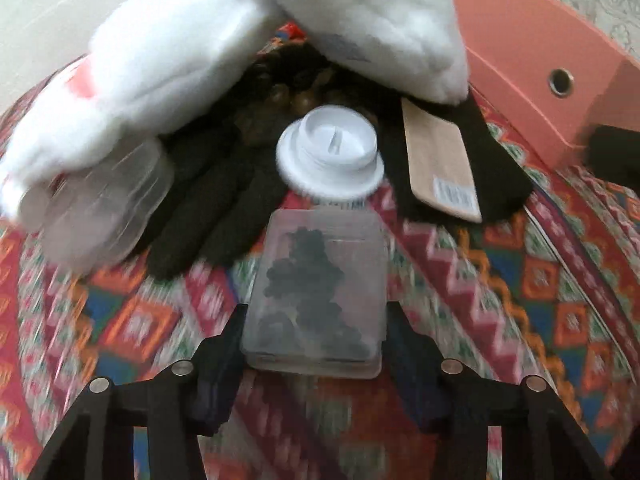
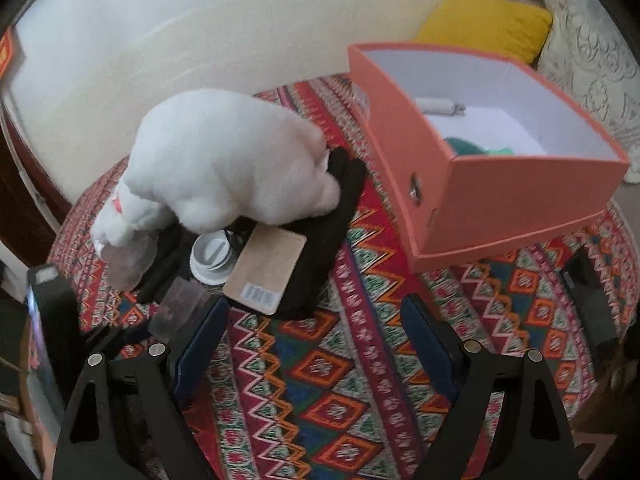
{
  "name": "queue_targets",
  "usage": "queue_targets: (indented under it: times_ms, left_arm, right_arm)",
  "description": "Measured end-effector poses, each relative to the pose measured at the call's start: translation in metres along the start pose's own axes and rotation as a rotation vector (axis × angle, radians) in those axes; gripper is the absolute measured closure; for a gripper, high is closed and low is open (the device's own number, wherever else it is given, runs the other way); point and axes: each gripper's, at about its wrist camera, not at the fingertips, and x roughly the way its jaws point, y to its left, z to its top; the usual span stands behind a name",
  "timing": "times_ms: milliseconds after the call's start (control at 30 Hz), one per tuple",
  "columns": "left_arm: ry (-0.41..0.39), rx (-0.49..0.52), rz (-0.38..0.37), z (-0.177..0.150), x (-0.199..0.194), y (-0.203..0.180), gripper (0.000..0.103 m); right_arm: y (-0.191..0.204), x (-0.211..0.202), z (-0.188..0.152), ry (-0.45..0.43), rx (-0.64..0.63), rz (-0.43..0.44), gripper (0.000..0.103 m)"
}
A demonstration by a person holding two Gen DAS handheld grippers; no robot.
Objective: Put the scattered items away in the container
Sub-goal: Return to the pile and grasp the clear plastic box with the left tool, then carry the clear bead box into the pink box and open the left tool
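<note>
**A:** What is nearest to you?

**B:** My left gripper [image 1: 316,320] has a clear plastic jar [image 1: 316,292] between its jaws; the pads sit against its sides, clamped on it. Dark clumps fill it, too blurred to identify. My right gripper [image 2: 316,328] hangs with jaws wide apart, only the patterned cloth [image 2: 320,380] between them.

**A:** And beyond that?

**B:** The jar's white screw cap [image 1: 330,152], then black gloves [image 1: 208,216] with a tan card tag [image 1: 440,160]. Its barcode label is unreadable. A second clear jar [image 1: 104,208] lies to the left, smeared by motion.

**A:** Farther still?

**B:** A white plush toy [image 2: 224,160] slumps over the pile, hiding what is beneath. To the right stands the orange box [image 2: 520,196], open, with a white tube [image 2: 440,106] and something green [image 2: 468,146], half hidden by the wall.
</note>
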Motion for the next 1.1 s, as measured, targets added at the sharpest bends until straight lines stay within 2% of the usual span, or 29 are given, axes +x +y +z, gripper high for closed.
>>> queue_targets:
  times_ms: [133,267,433,533,567,600,633,667,733,767,800,900,1000,1100]
  left_arm:
    - [0.001,-0.038,0.037,-0.026,-0.035,0.018,0.048]
    - [-0.013,-0.145,0.032,-0.034,-0.053,0.045,0.048]
    - [-0.015,-0.178,0.008,-0.035,-0.044,0.060,0.048]
    - [-0.022,-0.176,-0.007,-0.030,-0.043,0.059,0.048]
    - [-0.022,-0.174,-0.009,-0.029,-0.041,0.061,0.048]
    - [-0.021,-0.174,-0.012,-0.031,-0.039,0.064,0.048]
    - [-0.020,-0.174,-0.015,-0.032,-0.038,0.066,0.048]
    - [-0.022,-0.176,-0.018,-0.032,-0.040,0.064,0.048]
    - [-0.028,-0.172,-0.022,-0.033,-0.042,0.065,0.048]
    - [-0.031,-0.169,-0.024,-0.032,-0.043,0.066,0.048]
    - [-0.035,-0.165,-0.023,-0.033,-0.045,0.064,0.048]
    - [-0.044,-0.159,-0.020,-0.033,-0.049,0.063,0.048]
    - [-0.048,-0.159,-0.021,-0.032,-0.050,0.062,0.048]
    - [-0.054,-0.158,-0.021,-0.032,-0.051,0.060,0.048]
  right_arm:
    - [0.001,0.014,-0.002,0.041,0.064,0.096,0.013]
    - [0.013,0.029,0.004,0.047,0.076,0.175,0.018]
    - [0.035,0.054,0.018,0.028,-0.014,0.153,0.018]
    - [0.040,0.077,0.021,0.058,-0.047,0.116,0.018]
    - [0.039,0.088,0.020,0.078,-0.044,0.105,0.022]
    - [0.036,0.097,0.020,0.100,-0.031,0.102,0.043]
    - [0.031,0.106,0.019,0.118,-0.017,0.092,0.053]
    - [0.028,0.107,0.018,0.106,-0.016,0.076,0.059]
    - [0.025,0.102,0.019,0.107,-0.019,0.101,0.067]
    - [0.025,0.099,0.019,0.114,-0.015,0.127,0.087]
    - [0.024,0.096,0.018,0.120,-0.009,0.154,0.093]
    - [0.024,0.084,0.013,0.127,-0.011,0.209,0.099]
    - [0.033,0.065,0.001,0.133,-0.074,0.248,0.103]
    - [0.040,0.049,-0.009,0.134,-0.129,0.285,0.103]
